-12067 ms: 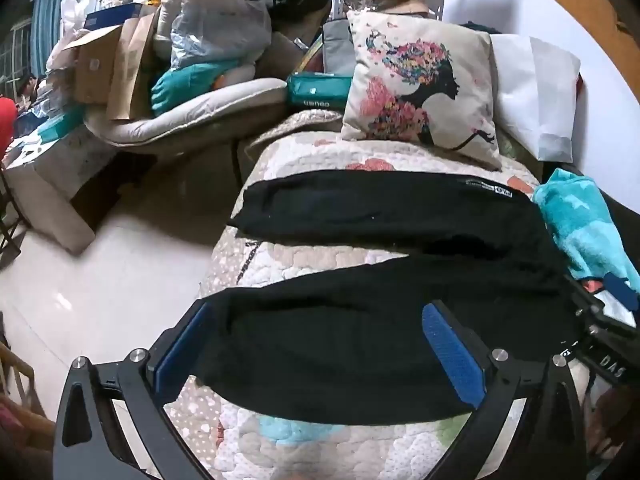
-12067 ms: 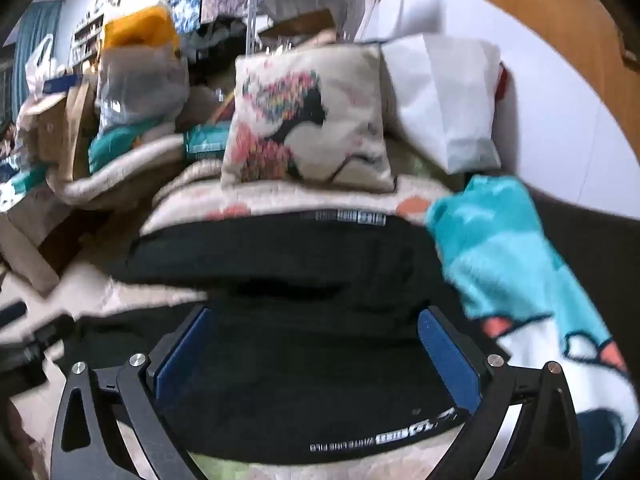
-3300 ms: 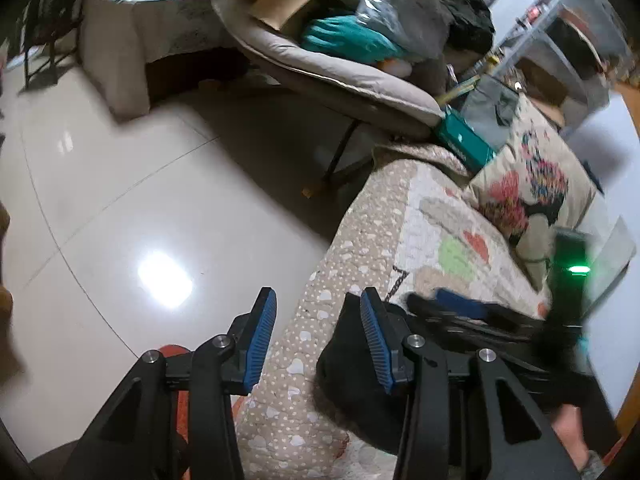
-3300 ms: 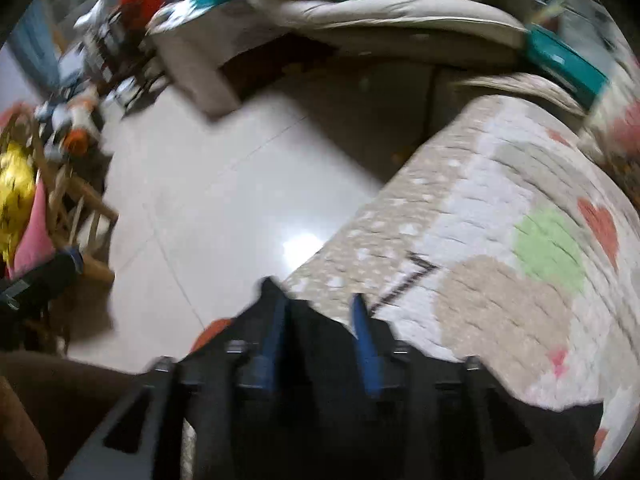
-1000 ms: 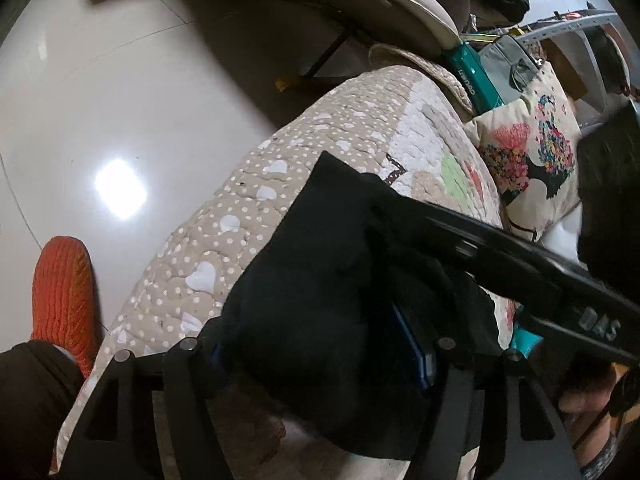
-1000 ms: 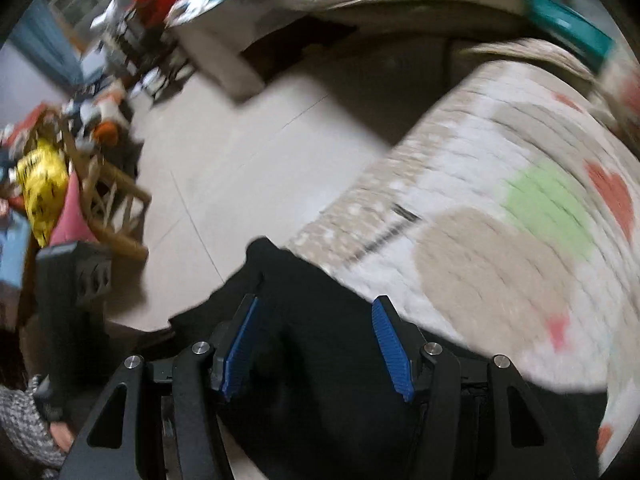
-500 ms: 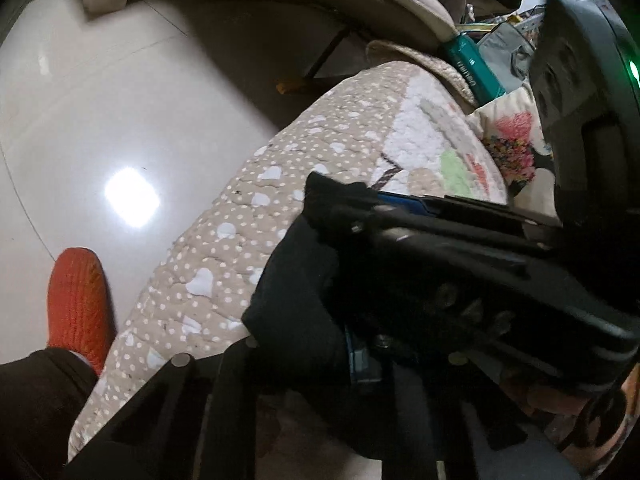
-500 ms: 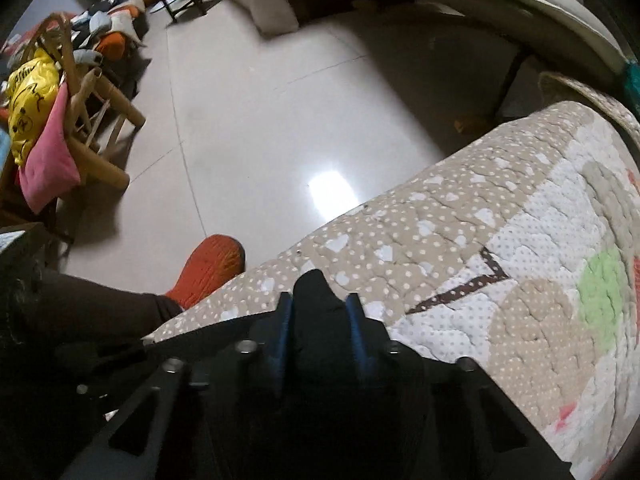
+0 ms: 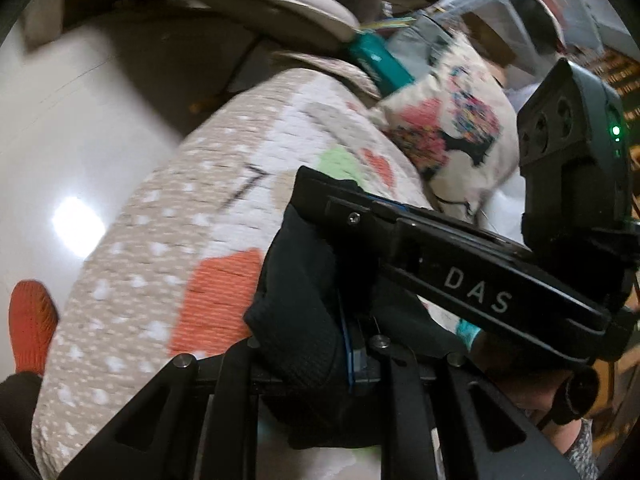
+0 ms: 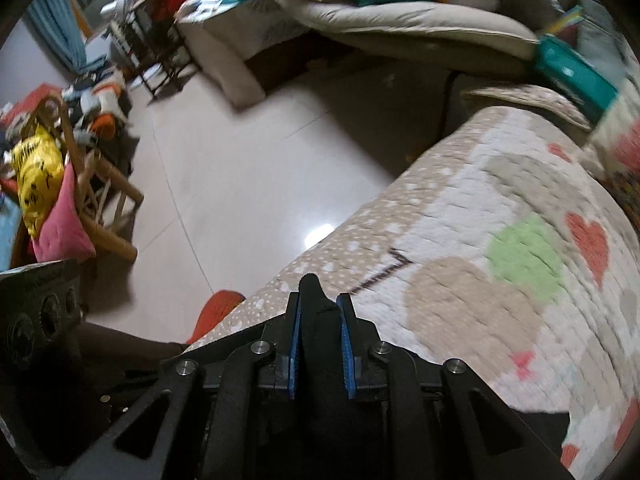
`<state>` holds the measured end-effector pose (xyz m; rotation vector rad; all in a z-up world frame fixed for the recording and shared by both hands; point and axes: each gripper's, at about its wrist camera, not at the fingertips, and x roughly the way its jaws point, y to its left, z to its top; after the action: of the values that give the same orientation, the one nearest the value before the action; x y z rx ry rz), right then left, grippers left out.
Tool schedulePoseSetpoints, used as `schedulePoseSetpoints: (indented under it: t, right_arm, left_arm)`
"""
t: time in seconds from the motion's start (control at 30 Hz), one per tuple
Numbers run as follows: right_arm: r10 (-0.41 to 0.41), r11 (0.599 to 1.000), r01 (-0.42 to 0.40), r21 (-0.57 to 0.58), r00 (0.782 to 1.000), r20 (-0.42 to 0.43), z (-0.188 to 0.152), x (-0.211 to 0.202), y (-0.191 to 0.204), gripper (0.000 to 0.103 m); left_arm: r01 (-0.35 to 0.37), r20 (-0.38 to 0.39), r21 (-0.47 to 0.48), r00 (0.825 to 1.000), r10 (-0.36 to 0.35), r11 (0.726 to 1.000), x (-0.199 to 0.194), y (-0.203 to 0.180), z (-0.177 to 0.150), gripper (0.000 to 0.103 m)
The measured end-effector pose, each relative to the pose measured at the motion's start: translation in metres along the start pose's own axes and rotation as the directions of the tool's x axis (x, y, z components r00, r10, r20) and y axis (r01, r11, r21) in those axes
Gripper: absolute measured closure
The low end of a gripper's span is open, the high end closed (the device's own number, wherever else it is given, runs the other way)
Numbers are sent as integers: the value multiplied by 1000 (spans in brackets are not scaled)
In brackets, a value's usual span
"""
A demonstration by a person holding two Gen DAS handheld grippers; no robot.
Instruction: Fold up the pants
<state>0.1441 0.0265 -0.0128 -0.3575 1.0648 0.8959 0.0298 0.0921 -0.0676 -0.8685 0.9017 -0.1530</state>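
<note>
Clamping a fold of the black pants (image 10: 318, 322) between its blue pads (image 10: 295, 344), the right gripper (image 10: 319, 320) is seen low in the right wrist view, its jaws drawn close together with only the dark cloth between them. A point of fabric sticks out beyond the fingertips, above the near left edge of the quilted cover (image 10: 500, 264), which is patterned with hearts and dots.

In the left wrist view the left gripper (image 9: 320, 344) is likewise closed on the pants (image 9: 304, 320); a bunched mass of black cloth is wedged between its fingers, and one blue pad (image 9: 345, 352) shows as a thin strip at the right of the bunch. The right gripper (image 9: 324, 196) crosses this view from the right, marked "DAS" on its side, and lies just beside and above the left one, touching the same bundle. Both are held over the near part of the quilted cover (image 9: 192, 216).

A floral cushion (image 9: 452, 128) is propped at the far right end. An orange slipper (image 9: 30, 320) is visible on the pale tiled floor (image 10: 248, 168) at the left.
</note>
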Motion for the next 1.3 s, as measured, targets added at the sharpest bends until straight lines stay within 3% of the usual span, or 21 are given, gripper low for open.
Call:
schedulePoseSetpoints:
  t: [0.3,0.57,0.63,0.73,0.87,0.93,1.0,1.07,1.13,1.2,1.3]
  right_arm:
    - [1,980,-25,198,993,121,-55,-60,-68,85]
    - [-36,932,-26,362,986,165,-122,-91,-127,85]
    - [-59,911,-14,413,985,164,-139,-95,-144,82]
    - [-113,877,28,480,982,150,-163,-101,-167,81]
    - [-257,800,133,586,957,133,-197,-123,-196,62]
    - [-323,762,183,622,939,120,-209,-135,-206,62]
    - [-357,738,174,652,921,158,-216,-150,-212,62]
    - [-375,738,139,660,898,230,-214,-168,-206,62]
    - [-311,785,62,617,900,305,-205,-173,-191,62]
    - [-174,824,-59,564,921,350,-197,-163,-177,62]
    - [15,838,-200,508,939,345,-189,-132,-157,62]
  left_arm:
    - [10,-78,171,997,4,985,29,-69,-28,86]
    - [-22,-168,291,983,74,956,80,-117,-71,85]
    - [-49,-184,334,976,116,941,91,-127,-83,70]
    - [-20,-229,386,966,117,922,92,-139,-100,60]
    - [40,-246,474,965,89,880,66,-150,-117,53]
    - [54,-237,507,968,78,860,48,-151,-121,52]
    - [44,-210,511,975,75,859,33,-147,-118,51]
    - [-5,-174,470,980,99,882,24,-133,-108,51]
    - [-66,-156,403,978,140,913,24,-115,-95,51]
    - [-108,-146,328,976,164,939,25,-97,-84,51]
    - [-152,-132,257,973,190,954,29,-75,-74,51]
